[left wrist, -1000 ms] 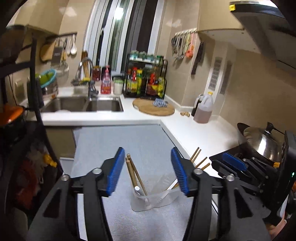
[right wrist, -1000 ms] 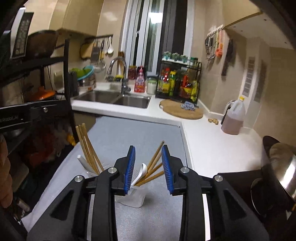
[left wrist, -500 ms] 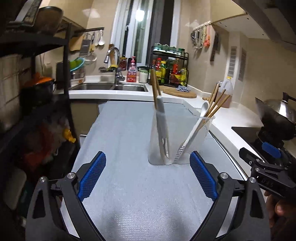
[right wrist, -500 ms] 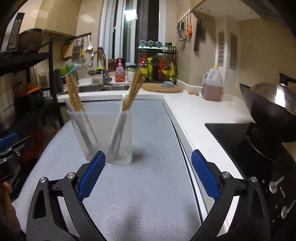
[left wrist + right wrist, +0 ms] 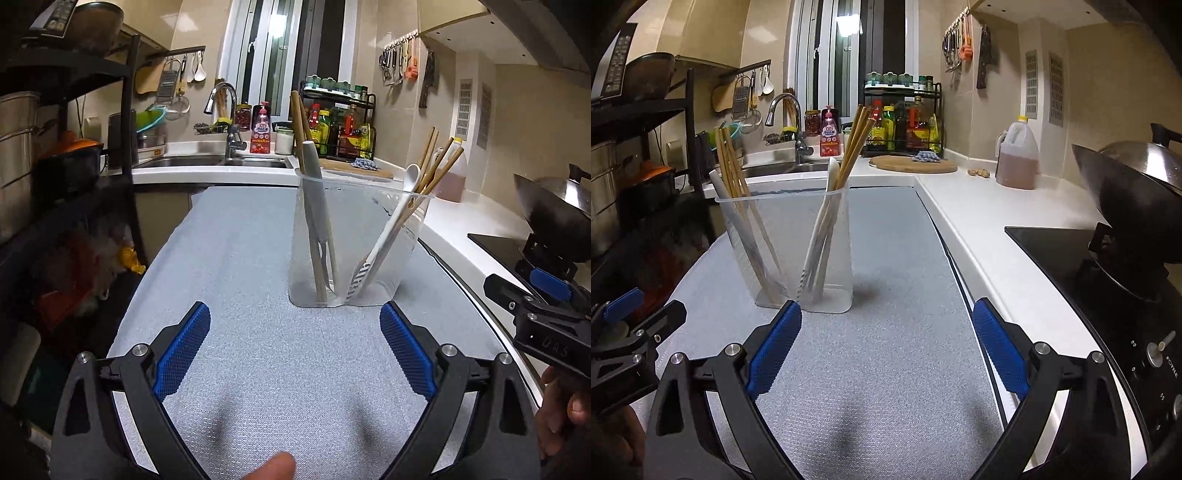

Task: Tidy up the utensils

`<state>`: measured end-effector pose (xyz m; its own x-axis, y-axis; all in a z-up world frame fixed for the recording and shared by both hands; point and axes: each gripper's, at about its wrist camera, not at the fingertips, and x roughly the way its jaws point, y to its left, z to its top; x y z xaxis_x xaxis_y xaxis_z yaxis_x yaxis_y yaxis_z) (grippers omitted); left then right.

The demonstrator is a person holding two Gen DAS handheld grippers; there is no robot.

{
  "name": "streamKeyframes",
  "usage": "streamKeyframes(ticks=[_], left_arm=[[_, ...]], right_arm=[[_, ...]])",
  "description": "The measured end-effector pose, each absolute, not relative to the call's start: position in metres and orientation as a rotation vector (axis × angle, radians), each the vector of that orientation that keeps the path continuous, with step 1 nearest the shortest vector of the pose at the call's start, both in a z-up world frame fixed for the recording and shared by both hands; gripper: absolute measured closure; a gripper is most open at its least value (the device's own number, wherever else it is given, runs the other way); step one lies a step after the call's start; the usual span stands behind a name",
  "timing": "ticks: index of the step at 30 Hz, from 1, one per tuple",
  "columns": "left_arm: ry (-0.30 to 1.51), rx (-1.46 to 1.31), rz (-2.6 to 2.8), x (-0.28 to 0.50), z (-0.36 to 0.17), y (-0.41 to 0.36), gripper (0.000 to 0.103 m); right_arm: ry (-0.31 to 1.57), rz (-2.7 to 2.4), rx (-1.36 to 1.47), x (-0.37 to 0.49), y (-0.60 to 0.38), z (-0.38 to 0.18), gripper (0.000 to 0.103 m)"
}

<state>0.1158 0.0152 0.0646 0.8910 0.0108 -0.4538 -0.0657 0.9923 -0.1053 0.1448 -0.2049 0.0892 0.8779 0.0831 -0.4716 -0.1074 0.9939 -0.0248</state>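
Both grippers, left (image 5: 294, 354) and right (image 5: 886, 354), gape empty, jaws just opened, before the holder (image 5: 786, 251) of chopsticks (image 5: 855, 138) on the table (image 5: 886, 332); a careless nudge could topple it.

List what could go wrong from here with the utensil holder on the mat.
1. The clear two-compartment holder is light and tall; chopsticks and a white spoon lean outward well above its rim, so a nudge from either open gripper could tip it.
2. The left gripper sits just in front of the holder's base; pushing forward may slide it along the grey mat.
3. The right gripper is close to the counter edge beside the cooktop.
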Motion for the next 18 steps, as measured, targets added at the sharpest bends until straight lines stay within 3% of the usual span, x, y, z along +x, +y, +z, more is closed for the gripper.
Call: streamKeyframes(ticks=[18], left_arm=[[0.429,-0.134,0.073,0.109,0.074,0.024,0.013]], right_arm=[[0.421,0.112,-0.071,0.131,-0.194,0.098,0.011]])
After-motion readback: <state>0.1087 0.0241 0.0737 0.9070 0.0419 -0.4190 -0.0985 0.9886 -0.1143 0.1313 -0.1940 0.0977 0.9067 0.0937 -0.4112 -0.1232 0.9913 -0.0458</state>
